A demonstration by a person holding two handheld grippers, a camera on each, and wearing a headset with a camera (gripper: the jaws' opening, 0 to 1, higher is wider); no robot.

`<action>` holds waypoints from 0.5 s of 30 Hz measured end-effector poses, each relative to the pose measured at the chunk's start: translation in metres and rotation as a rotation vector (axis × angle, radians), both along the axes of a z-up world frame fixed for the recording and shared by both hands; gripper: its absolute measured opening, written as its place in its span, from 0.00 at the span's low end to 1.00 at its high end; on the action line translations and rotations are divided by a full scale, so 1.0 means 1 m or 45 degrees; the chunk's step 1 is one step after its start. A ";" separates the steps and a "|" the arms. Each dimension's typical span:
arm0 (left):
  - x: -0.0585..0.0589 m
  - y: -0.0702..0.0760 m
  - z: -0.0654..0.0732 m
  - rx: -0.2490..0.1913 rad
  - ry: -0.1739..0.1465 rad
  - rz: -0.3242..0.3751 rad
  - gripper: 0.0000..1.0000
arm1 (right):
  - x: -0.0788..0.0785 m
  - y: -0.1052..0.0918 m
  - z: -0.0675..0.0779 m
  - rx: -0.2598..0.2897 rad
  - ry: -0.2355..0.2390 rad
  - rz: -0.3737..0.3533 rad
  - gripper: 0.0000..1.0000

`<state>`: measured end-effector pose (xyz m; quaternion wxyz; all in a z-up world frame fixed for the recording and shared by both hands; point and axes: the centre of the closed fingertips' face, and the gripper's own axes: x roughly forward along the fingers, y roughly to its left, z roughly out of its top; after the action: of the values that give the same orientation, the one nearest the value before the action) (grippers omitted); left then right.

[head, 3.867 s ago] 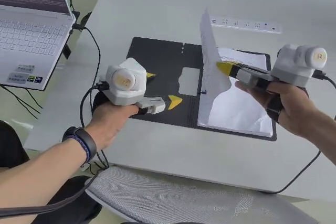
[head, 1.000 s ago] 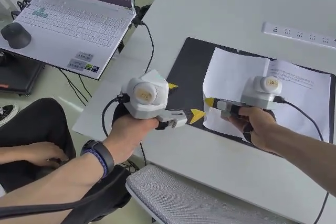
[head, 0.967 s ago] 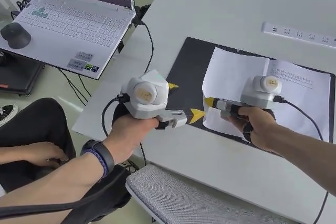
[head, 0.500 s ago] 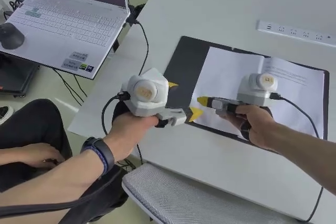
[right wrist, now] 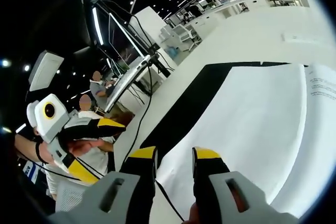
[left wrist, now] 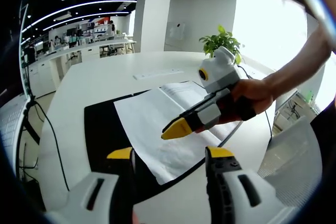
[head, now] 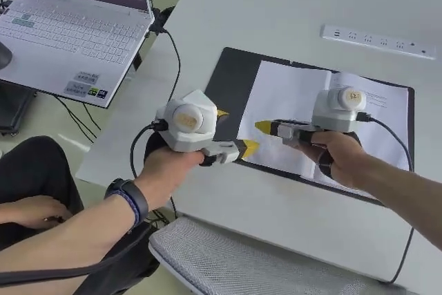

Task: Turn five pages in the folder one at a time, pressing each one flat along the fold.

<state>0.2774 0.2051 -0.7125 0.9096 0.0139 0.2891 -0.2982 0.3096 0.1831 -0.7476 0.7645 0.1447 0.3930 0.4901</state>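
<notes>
Page is down since my earlier look: the white printed sheet [head: 280, 98] that my right gripper [head: 264, 127] held upright now lies flat on the left half of the open black folder [head: 222, 88]. Right gripper is over that sheet near the folder's front edge, jaws a narrow gap apart, gripping nothing; can't tell if it touches the paper. Left gripper [left wrist: 170, 152] is off the folder's front-left corner, jaws wide apart, empty.

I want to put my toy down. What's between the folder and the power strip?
Just bare table between folder and power strip, in the head view.
</notes>
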 end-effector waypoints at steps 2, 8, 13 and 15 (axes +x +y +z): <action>0.003 -0.002 -0.001 -0.001 0.001 -0.001 0.51 | 0.002 -0.006 0.006 0.000 -0.023 0.001 0.25; 0.009 -0.007 -0.006 0.018 0.007 0.003 0.46 | 0.002 -0.020 0.018 -0.004 -0.080 0.017 0.26; 0.011 -0.016 -0.010 0.026 0.013 -0.021 0.42 | 0.004 -0.037 0.026 -0.025 -0.134 0.029 0.26; 0.012 -0.019 -0.014 0.034 0.018 -0.033 0.40 | 0.005 -0.043 0.029 -0.028 -0.146 0.027 0.26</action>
<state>0.2890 0.1865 -0.7260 0.9033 0.0277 0.2991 -0.3062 0.3145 0.1406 -0.7190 0.7821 0.1037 0.3555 0.5012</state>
